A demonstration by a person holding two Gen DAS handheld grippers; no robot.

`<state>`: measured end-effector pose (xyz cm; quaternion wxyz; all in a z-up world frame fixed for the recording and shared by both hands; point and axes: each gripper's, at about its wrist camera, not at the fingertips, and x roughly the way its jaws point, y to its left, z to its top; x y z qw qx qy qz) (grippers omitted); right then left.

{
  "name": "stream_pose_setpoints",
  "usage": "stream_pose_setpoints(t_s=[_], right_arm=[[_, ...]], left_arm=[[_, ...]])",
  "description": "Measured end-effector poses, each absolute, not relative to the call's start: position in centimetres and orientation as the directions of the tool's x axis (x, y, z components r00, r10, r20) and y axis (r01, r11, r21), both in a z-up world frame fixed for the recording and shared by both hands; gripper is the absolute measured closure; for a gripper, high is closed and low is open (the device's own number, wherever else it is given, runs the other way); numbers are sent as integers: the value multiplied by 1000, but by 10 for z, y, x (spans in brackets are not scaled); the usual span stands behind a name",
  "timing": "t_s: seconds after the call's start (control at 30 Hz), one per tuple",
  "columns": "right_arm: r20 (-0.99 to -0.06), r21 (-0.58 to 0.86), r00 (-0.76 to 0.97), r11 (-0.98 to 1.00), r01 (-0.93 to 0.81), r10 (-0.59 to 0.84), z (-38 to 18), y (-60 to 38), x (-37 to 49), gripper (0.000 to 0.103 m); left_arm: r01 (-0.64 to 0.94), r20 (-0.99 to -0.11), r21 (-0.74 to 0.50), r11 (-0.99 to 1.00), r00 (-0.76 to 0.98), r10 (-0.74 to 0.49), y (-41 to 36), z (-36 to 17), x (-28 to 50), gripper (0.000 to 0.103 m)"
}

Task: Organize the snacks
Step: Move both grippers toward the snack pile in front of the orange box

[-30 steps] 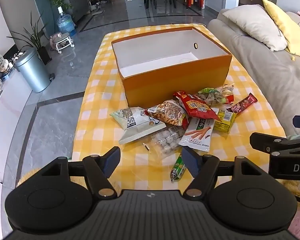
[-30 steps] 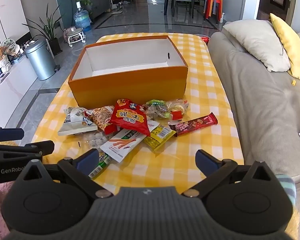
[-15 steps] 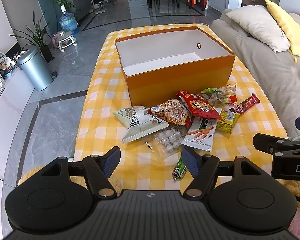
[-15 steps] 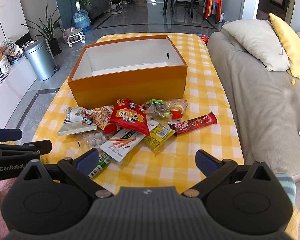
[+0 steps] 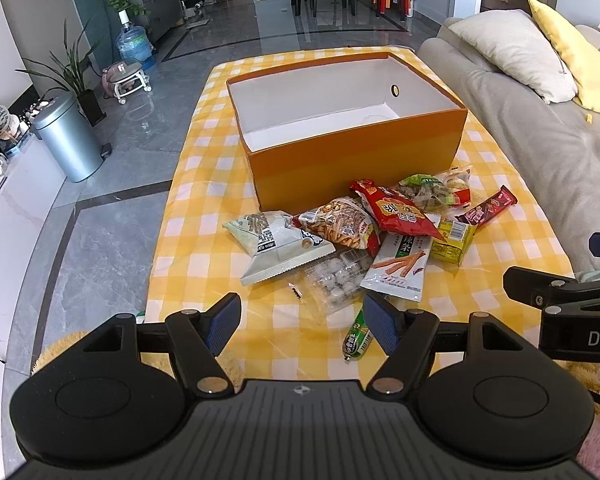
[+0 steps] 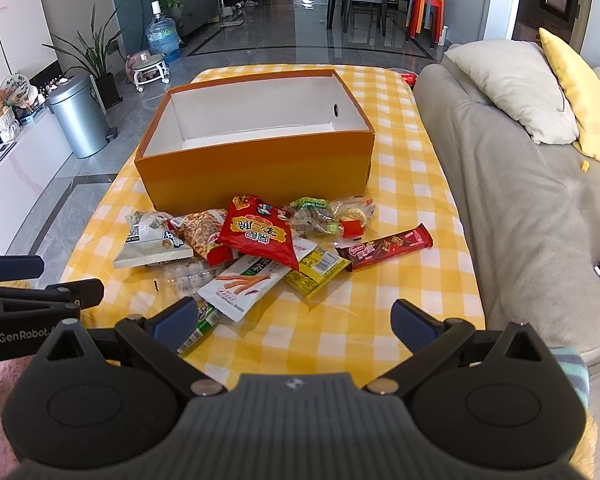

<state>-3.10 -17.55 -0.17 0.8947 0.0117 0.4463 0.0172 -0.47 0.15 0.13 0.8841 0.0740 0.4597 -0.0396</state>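
1. Left wrist view: the left gripper (image 5: 302, 322) hangs spread and empty over the counter's (image 5: 204, 216) near edge. The snack pile (image 5: 364, 232) lies heaped against the front of the empty orange box (image 5: 356, 156). A green sausage stick (image 5: 356, 338) lies just beside its right finger.
2. Right wrist view: the right gripper (image 6: 294, 320) is spread wide, holding nothing. The red chip bag (image 6: 260, 232) tops the heap; it looks light, crinkly and slippery, so I'd pinch a sealed edge. The chocolate bar (image 6: 384, 246) lies apart, stiffer and easier.
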Motion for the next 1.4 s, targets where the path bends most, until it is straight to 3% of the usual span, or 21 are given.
stream_pose_setpoints(t_s=[1.4], right_arm=[[-805,40,591,999,-29,49,-2,-174,-29,4]], left_arm=[[168,-823,103,980,567,-11,-7,-1,-4,21]])
